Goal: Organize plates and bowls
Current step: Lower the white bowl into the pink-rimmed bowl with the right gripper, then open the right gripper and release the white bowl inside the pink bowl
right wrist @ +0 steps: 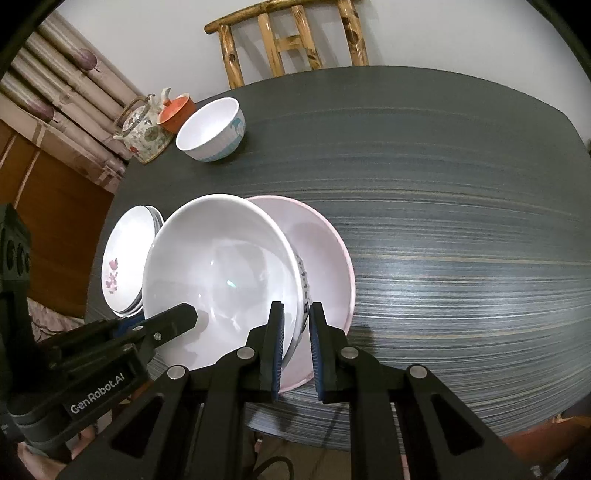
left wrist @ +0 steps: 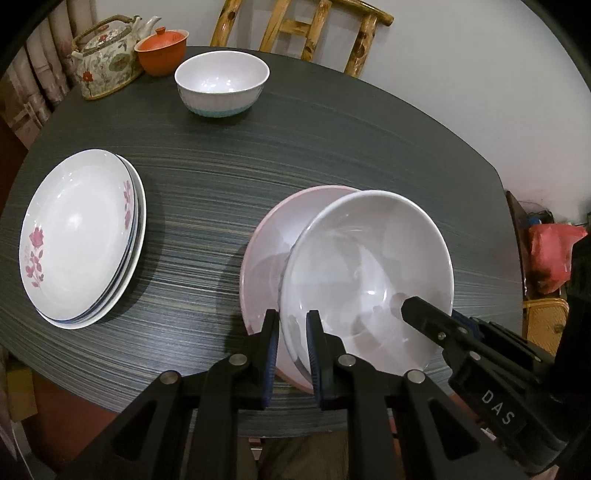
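Observation:
A large white bowl [left wrist: 369, 258] [right wrist: 221, 266] hangs tilted just over a wider pink bowl [left wrist: 264, 254] [right wrist: 325, 251] that sits on the dark striped table [left wrist: 332, 147]. My left gripper [left wrist: 292, 328] is shut on the white bowl's near-left rim. My right gripper [right wrist: 296, 321] is shut on its near-right rim, where a blue pattern shows on the outside. A stack of white plates [left wrist: 81, 236] [right wrist: 125, 258] with pink roses lies to the left. A small white bowl [left wrist: 221, 85] [right wrist: 210, 129] with a blue base stands at the far side.
A floral teapot [left wrist: 105, 55] and an orange lidded cup [left wrist: 162, 50] stand at the table's far left corner. A bamboo chair [left wrist: 306, 33] is behind the table. The table's right half [right wrist: 461, 221] is bare. A red bag [left wrist: 554, 254] lies beyond the right edge.

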A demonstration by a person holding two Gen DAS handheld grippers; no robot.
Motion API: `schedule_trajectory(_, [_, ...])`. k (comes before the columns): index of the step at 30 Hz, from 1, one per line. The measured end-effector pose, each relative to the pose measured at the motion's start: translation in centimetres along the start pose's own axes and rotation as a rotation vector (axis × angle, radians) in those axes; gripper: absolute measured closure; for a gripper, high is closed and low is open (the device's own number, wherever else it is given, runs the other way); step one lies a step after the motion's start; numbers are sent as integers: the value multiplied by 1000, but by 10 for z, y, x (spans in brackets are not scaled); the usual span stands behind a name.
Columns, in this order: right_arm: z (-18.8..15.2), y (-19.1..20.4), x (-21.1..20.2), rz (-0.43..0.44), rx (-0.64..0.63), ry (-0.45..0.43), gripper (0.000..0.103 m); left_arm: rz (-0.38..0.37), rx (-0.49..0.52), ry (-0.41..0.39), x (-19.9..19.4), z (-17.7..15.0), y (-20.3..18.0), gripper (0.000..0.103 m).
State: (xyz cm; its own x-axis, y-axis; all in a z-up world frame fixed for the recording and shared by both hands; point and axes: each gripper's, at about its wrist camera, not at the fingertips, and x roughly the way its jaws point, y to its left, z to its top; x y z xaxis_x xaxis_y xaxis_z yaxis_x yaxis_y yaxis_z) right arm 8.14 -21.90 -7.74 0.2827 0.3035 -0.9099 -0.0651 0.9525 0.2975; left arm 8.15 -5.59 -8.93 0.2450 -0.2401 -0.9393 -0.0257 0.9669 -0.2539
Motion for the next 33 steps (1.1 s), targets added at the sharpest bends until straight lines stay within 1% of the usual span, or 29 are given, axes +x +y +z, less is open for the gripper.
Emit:
schedule_trajectory(7, [3, -3, 9, 0, 5, 18, 89, 11, -7, 7, 8, 4, 1, 88])
schedule_trajectory(17, [2, -4, 23, 6, 18, 46, 89, 30, -13, -3, 13, 6, 2, 88])
schedule_trajectory(22, [2, -3, 29, -2, 19, 47, 89, 64, 14, -23, 11, 3, -4, 88])
schedule_trajectory(27, [3, -2, 30, -12, 19, 46, 89, 92, 44, -26, 11, -2, -16, 88])
schedule_trajectory(30, [5, -3, 32, -22, 25, 54, 89, 133, 72, -31, 12, -4, -23, 88])
schedule_trajectory(33, [7, -4, 33, -22, 27, 61, 89, 140, 70, -26, 12, -4, -23, 88])
